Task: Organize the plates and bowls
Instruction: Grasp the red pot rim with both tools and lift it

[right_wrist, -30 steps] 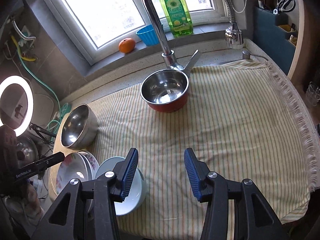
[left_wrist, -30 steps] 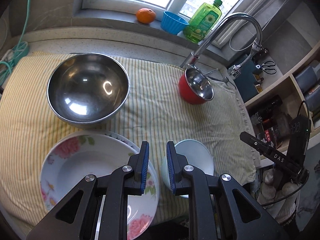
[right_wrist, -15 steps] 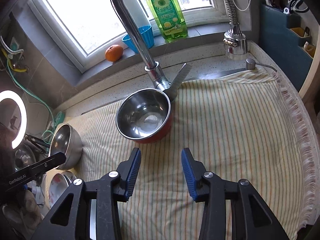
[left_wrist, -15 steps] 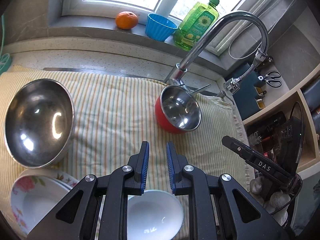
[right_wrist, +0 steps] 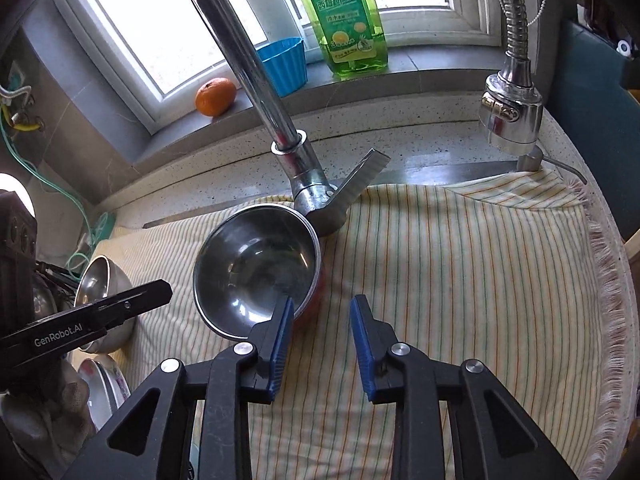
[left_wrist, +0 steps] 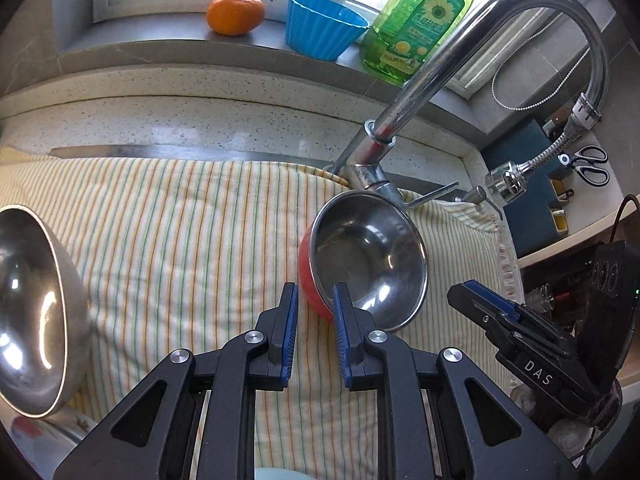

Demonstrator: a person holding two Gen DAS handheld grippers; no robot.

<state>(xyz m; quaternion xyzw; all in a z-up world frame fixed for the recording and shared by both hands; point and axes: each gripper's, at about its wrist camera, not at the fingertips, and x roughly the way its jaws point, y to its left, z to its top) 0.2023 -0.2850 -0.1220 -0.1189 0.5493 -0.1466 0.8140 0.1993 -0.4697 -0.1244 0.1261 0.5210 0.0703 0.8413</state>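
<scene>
Closing right claw, nothing yet pinched, needs its left pad inside red-walled steel bowl rim before squeezing; left claw narrowly parted, empty.

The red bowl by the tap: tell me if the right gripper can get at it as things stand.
Probably yes. The right gripper is just short of the red bowl, its closing fingers empty, the bowl's near rim unobstructed. The tap stands behind the bowl, out of the way.

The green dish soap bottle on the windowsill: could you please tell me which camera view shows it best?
The right wrist view: the green dish soap bottle faces the camera nearly upright, its sunflower label clear, though the cap is cut off. In the left wrist view it leans away, smaller, with the chrome faucet crossing its lower corner.
</scene>
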